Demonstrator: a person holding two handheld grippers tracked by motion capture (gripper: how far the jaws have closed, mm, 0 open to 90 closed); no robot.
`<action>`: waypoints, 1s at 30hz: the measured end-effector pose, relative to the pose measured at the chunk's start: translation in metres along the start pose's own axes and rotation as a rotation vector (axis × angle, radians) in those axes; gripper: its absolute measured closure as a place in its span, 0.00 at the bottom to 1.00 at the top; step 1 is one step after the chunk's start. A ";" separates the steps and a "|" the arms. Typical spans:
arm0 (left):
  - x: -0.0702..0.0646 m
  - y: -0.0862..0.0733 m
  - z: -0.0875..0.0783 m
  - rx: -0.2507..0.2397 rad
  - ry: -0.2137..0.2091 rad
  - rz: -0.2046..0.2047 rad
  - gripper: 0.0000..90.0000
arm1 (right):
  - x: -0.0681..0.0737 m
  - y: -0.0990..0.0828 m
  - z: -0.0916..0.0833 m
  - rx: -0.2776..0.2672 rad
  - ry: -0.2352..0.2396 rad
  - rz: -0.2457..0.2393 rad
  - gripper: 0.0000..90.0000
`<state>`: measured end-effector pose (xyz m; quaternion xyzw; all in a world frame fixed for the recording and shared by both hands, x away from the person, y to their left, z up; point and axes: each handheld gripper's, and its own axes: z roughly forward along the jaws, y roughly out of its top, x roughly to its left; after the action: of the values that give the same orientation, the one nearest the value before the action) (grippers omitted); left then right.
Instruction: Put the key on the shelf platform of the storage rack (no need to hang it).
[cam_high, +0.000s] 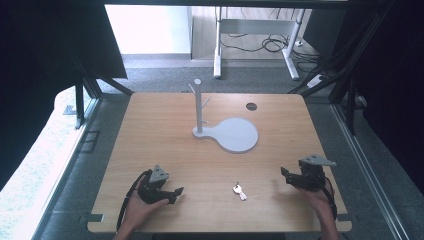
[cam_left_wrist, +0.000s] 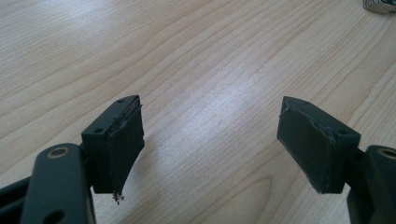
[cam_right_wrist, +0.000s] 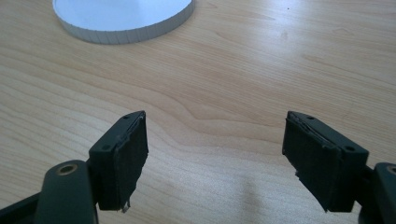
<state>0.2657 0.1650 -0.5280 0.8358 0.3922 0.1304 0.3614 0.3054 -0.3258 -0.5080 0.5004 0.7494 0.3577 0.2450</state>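
The key (cam_high: 239, 191) lies flat on the wooden table (cam_high: 165, 130), between the two grippers and touched by neither. The left gripper (cam_high: 176, 192) rests to its left, jaws spread with only bare wood between them. The right gripper (cam_high: 285, 175) sits to the key's right, jaws also spread wide and holding nothing, facing the white stand's round base (cam_right_wrist: 121, 16).

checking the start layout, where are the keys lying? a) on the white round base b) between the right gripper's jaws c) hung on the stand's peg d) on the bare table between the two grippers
d: the keys lie on the table, between the left gripper and right gripper, both open and apart from them.
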 end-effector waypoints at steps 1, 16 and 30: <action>0.000 0.000 -0.001 -0.003 -0.001 -0.002 0.26 | 0.000 0.000 0.000 0.000 0.000 0.000 0.25; -0.002 0.000 0.000 -0.003 -0.010 0.000 0.26 | -0.002 -0.002 0.000 0.040 0.051 0.010 0.28; -0.005 0.001 0.001 -0.007 -0.008 0.005 0.26 | 0.003 0.002 -0.003 0.063 0.034 -0.016 0.30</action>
<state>0.2632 0.1601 -0.5271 0.8359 0.3883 0.1293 0.3658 0.3029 -0.3232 -0.5043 0.4957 0.7684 0.3402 0.2192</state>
